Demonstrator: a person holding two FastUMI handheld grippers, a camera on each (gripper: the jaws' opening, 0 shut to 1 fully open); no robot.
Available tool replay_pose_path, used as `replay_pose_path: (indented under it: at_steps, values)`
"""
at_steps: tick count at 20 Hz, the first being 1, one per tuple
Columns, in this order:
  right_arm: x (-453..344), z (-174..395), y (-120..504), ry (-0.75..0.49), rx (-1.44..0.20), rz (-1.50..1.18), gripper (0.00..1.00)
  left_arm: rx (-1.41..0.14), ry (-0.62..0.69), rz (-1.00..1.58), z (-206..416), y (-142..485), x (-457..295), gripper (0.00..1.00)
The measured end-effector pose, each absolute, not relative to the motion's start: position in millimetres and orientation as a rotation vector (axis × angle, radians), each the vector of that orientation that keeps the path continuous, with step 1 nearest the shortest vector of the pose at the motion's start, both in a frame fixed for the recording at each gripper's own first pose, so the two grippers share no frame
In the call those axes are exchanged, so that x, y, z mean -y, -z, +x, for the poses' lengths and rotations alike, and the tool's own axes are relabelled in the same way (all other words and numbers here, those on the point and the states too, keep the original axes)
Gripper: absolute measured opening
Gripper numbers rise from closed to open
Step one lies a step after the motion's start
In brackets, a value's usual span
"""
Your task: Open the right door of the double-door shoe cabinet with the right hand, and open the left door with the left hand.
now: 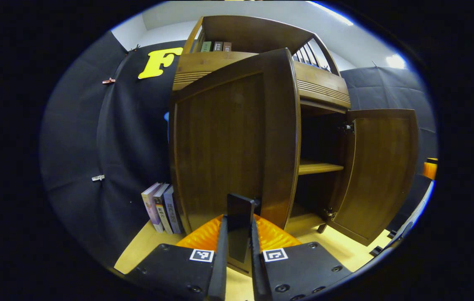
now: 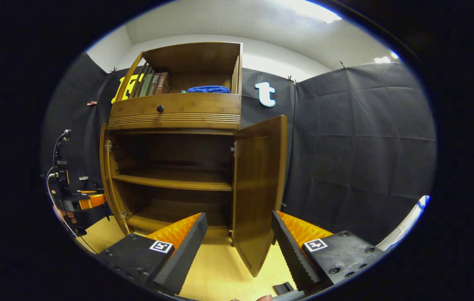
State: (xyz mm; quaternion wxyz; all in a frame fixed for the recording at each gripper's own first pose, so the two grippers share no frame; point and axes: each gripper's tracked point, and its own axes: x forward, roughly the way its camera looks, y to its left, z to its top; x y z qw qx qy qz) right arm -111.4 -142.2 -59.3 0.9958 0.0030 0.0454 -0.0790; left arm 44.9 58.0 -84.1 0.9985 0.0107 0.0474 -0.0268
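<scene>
The wooden shoe cabinet [image 2: 174, 110] has both doors swung out. In the left gripper view the left door [image 1: 220, 146] fills the middle, and my left gripper [image 1: 239, 251] is shut on a dark handle [image 1: 240, 213] at that door's lower edge. Beyond it the right door [image 1: 377, 175] stands wide open, baring an inner shelf [image 1: 319, 167]. In the right gripper view my right gripper [image 2: 237, 246] is open, with the right door [image 2: 258, 188] standing edge-on between and beyond its fingers. The left door [image 2: 104, 167] shows edge-on, with the left gripper [image 2: 86, 201] and a hand beside it.
Three upright books [image 1: 161, 207] stand on the light wooden floor [image 2: 216, 267] left of the cabinet. Several books [image 2: 149, 83] and a blue cloth [image 2: 208, 89] sit in the top compartment above a drawer with a knob [image 2: 160, 108]. Black cloth walls close in behind.
</scene>
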Motion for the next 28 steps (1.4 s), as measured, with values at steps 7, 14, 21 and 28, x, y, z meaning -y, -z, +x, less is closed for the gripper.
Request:
replay_pose_path:
  at_steps: [7, 14, 21, 28]
  values:
    - [97, -118, 69, 0.127, -0.106, 0.047, 0.98, -0.096, 0.036, 0.016, 19, 86, -97, 0.24]
    - [68, -121, 74, 0.092, -0.119, 0.04, 0.98, -0.089, 0.0, -0.003, 2, 86, -141, 0.16]
    - [49, -119, 71, 0.068, -0.113, 0.032, 0.98, -0.083, -0.032, -0.003, -8, 88, -178, 0.12]
    - [42, -116, 66, 0.063, -0.101, 0.029, 0.98, -0.069, 0.012, 0.018, -13, 86, -189, 0.12]
